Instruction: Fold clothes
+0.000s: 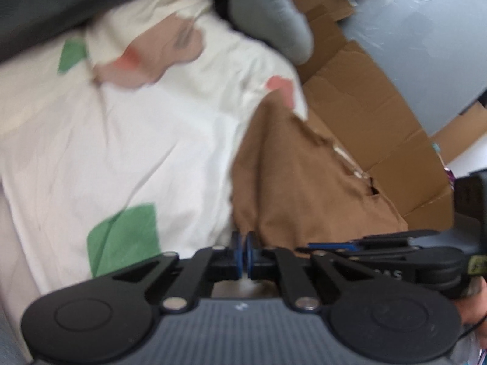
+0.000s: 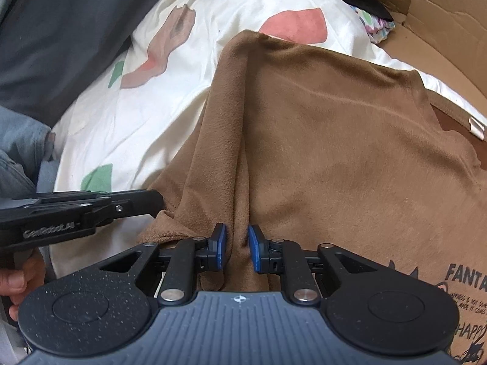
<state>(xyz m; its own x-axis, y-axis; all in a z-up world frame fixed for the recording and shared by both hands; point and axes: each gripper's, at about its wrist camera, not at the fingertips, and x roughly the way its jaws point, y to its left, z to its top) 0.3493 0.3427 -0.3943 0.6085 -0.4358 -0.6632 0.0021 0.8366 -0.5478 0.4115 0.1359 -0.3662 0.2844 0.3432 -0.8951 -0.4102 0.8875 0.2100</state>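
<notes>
Spread wide beneath everything is the white bed cover printed with green, pink and tan patches (image 2: 127, 115), rumpled and creased, and along its far edge runs a flattened brown cardboard box (image 1: 380, 140). On top of the cover lies the task's piece, a soft brown suede-like shirt with black cartoon print and lettering (image 2: 319, 140), its body flat on the right side of the right wrist view and a long ridge of gathered cloth running up its middle. A dark grey cloth (image 2: 67, 27) is bunched at the far left, and a pale grey garment (image 1: 271, 15) sits by the cardboard. Now the grippers: the right tongs (image 2: 237, 248) stand only narrowly apart, blue pads either side of that gathered ridge, cloth filling the gap between them, so they have a pinch of the brown shirt. The left tongs (image 1: 243, 254) are drawn together until the blue pads all but meet, right at the near edge of the brown shirt, with cloth at the pads; seen from the right wrist, they reach in sideways to a fold at the shirt's left edge.
</notes>
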